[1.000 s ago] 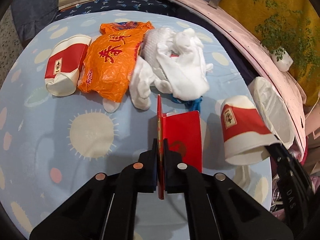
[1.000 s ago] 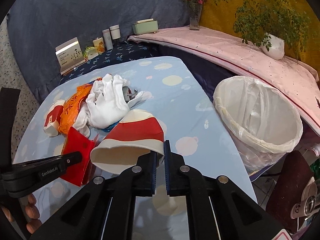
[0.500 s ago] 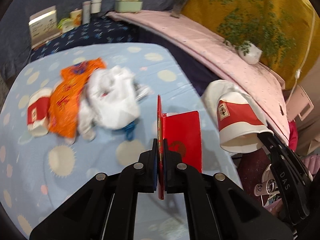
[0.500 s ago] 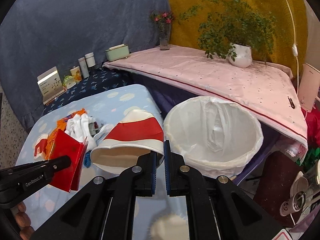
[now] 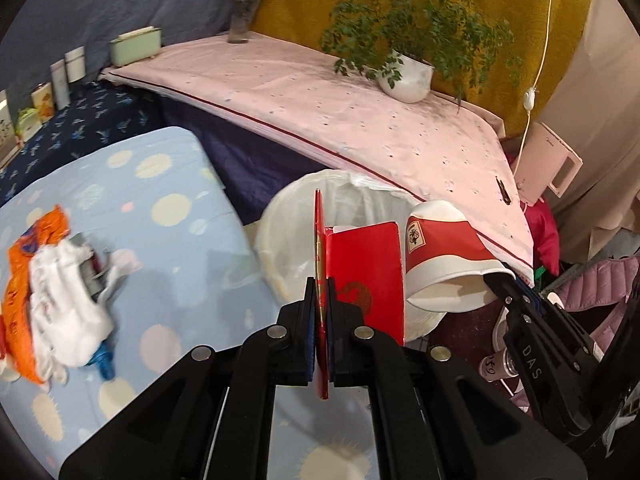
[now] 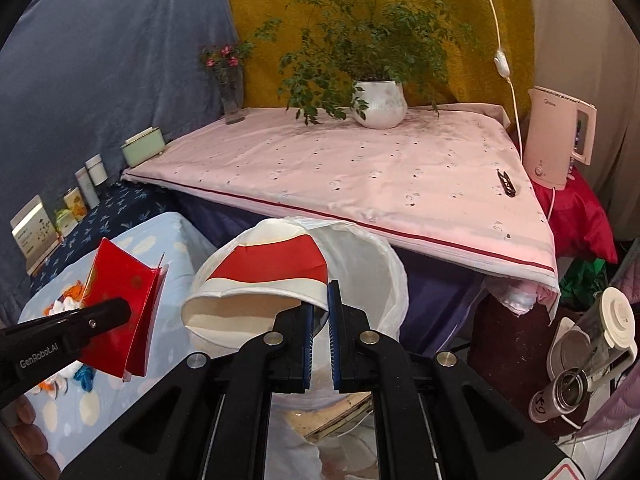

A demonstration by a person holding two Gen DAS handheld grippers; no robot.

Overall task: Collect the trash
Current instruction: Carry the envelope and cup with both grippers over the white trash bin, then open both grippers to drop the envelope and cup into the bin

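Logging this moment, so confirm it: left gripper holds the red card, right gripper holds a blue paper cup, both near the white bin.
Not quite. The paper cup in the right gripper is red and white, not blue, as the right wrist view shows. The rest stands: the left gripper holds the red card, both near the white bin.

The mouth of the white-lined bin (image 6: 372, 264) gapes open with nothing lying across it, though the red-and-white paper cup (image 6: 264, 280) and the folded red card (image 5: 368, 280) hang in front of its near rim. Just behind the bin, the edge of the pink-covered table (image 6: 360, 168) juts over its far side and closes off approach from there. To the left, the blue spotted tabletop (image 5: 168, 216) lies bare between the bin and the heap of white gloves (image 5: 68, 292) and orange wrapper (image 5: 20, 280).
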